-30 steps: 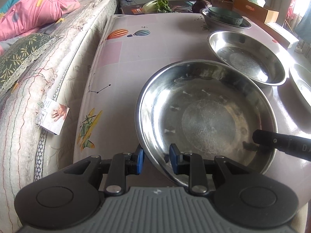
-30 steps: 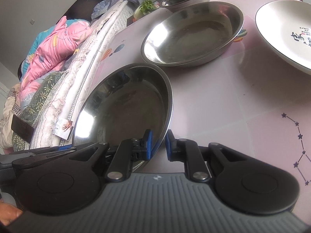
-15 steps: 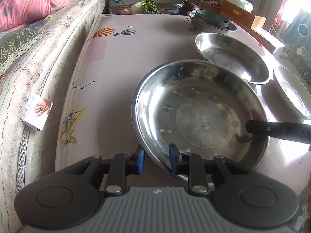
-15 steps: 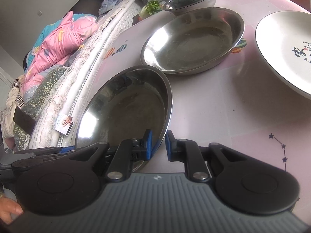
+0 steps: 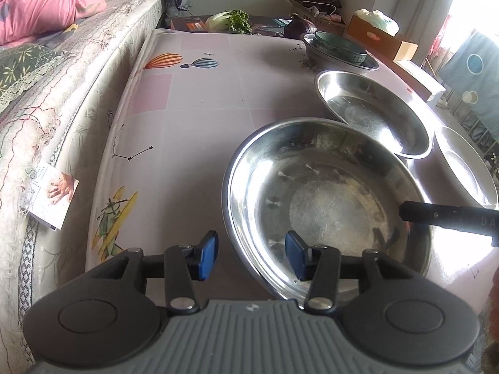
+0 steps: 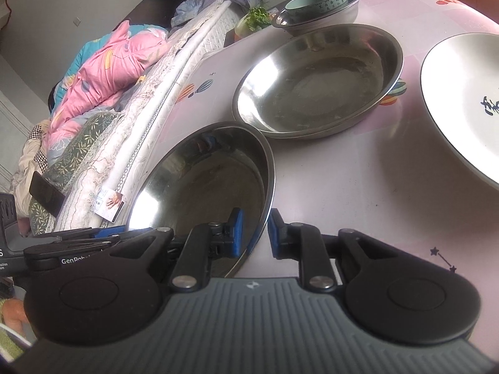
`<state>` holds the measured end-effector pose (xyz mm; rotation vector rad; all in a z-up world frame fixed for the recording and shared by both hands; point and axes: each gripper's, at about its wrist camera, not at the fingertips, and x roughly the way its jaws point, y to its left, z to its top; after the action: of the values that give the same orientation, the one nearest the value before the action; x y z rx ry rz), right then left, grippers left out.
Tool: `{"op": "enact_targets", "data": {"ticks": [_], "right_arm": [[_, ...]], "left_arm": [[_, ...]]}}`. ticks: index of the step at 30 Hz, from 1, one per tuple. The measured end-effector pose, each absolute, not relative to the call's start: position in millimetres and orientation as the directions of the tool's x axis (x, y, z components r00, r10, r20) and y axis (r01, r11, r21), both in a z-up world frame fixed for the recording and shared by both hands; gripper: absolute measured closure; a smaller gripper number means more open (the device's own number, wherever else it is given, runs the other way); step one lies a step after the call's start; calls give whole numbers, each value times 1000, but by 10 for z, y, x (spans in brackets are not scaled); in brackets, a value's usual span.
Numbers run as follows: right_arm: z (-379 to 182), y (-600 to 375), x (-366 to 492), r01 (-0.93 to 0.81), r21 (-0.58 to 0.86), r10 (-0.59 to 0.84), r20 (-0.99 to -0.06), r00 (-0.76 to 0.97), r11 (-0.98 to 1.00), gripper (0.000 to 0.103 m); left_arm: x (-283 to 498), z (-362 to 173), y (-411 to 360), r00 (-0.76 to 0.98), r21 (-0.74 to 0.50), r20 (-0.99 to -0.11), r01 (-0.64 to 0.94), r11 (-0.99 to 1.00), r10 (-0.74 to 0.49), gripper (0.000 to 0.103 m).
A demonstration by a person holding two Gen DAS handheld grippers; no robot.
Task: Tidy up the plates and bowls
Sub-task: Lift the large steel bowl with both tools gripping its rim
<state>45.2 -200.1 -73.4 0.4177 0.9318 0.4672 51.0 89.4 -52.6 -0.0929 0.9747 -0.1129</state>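
Your left gripper (image 5: 248, 258) is letting go: its jaws are opening, and the near-left rim of the steel basin (image 5: 327, 199) sits between the blue pads without either one pressing on it. Your right gripper (image 6: 254, 229) straddles the opposite rim of the same basin; its jaws are also starting to open, with a sliver of gap showing on both sides of the metal, so count that grip as released too. The basin itself sits on the pink tablecloth (image 5: 193, 106) at the near end of the table. Expect thin, stiff, polished steel: probably light, but slick under the pads and likely to pivot if you pinch it at one point only. Take it by the rolled rim, pads well down over the lip. Its far rim lies just beside, perhaps touching, a second steel basin (image 5: 374, 112), with a white plate (image 6: 461, 99) to the right and a green bowl (image 5: 340, 46) nested in a steel bowl at the far end. Open cloth lies to the left, though the table edge and mattress (image 5: 62, 109) are close there.
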Motion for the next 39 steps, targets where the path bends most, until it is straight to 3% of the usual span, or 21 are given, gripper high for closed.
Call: {"op": "enact_targets", "data": {"ticks": [3, 7, 15, 23, 39], "right_arm": [[-732, -1942, 416, -218, 484, 520, -675, 523, 847, 91], [-712, -1911, 382, -237, 456, 508, -685, 523, 858, 91], [-629, -2013, 257, -238, 447, 504, -708, 495, 862, 91], [-607, -2021, 147, -237, 414, 475, -710, 520, 879, 89], [-681, -1900, 201, -235, 395, 459, -715, 528, 888, 88]], "left_arm": [[557, -563, 872, 556, -117, -821, 60, 991, -130, 56], [546, -559, 849, 553, -128, -821, 62, 990, -141, 67], [284, -506, 783, 513, -138, -836, 146, 980, -194, 67], [279, -528, 750, 541, -59, -829, 162, 985, -138, 59], [363, -583, 627, 560, 3, -823, 173, 985, -96, 57]]}}
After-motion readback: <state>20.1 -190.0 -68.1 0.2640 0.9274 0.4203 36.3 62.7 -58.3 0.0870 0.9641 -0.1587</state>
